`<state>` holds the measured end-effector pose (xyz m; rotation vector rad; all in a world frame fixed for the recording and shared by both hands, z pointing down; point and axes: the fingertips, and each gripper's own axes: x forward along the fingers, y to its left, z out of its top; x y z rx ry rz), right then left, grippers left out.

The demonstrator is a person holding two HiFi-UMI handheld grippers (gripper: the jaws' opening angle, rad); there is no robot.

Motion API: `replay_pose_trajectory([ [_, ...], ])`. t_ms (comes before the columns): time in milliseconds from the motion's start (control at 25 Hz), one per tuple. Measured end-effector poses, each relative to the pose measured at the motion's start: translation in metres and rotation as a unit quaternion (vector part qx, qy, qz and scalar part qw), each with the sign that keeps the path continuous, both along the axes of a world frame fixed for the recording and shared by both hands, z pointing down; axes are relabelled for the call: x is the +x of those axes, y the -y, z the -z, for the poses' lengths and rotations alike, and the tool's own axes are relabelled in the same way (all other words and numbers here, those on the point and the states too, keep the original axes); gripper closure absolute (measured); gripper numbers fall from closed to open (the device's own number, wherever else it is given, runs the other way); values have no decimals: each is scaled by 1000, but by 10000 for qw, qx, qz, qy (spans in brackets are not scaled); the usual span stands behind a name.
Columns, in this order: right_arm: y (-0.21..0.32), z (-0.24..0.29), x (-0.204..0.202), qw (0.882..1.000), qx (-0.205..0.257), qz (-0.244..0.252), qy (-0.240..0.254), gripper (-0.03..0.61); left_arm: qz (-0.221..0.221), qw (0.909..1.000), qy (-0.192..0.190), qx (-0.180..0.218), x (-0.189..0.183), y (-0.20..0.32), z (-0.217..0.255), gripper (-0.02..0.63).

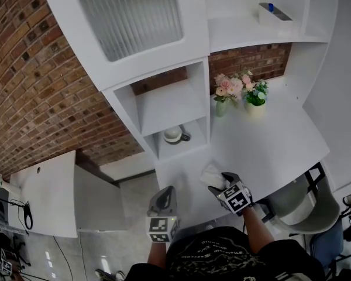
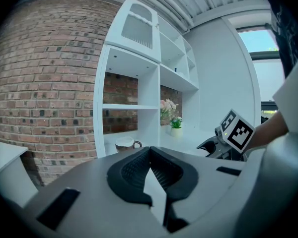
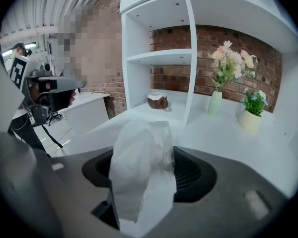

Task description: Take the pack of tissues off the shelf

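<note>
The pack of tissues (image 3: 141, 167) is a soft white packet in clear wrap, and my right gripper (image 3: 145, 185) is shut on it, one pad on each side. In the head view the pack of tissues (image 1: 211, 176) hangs just above the near part of the white counter (image 1: 269, 148), in front of the shelf unit (image 1: 206, 107), with the right gripper (image 1: 218, 184) behind it. My left gripper (image 1: 165, 196) is lower left of it, apart from the pack. In its own view the left gripper (image 2: 150, 150) has its jaw tips together with nothing between them.
A brown and white cup (image 1: 174, 134) stands in the lowest shelf cubby. A vase of pink flowers (image 1: 222, 93) and a small potted plant (image 1: 255, 99) stand at the counter's back. A chair (image 1: 307, 201) is at the right, a low white table (image 1: 44, 193) at the left.
</note>
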<state>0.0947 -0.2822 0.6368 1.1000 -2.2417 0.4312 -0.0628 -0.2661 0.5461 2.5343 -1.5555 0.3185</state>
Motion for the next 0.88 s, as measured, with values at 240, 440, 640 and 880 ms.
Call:
replay_pose_trajectory([
  [240, 1, -16, 5, 9999, -116, -35, -65, 285, 4, 10000, 4, -18, 3, 1, -1, 606],
  [440, 1, -28, 6, 9995, -131, -58, -277, 285, 21, 10000, 11, -54, 1, 1, -3, 606],
  [640, 3, -37, 9, 9987, 66, -114, -484, 285, -23, 9999, 29, -101, 4, 2, -5, 606],
  [880, 0, -46, 11, 9989, -171, -198, -391, 270, -38, 9999, 36, -108, 1, 4, -7, 606],
])
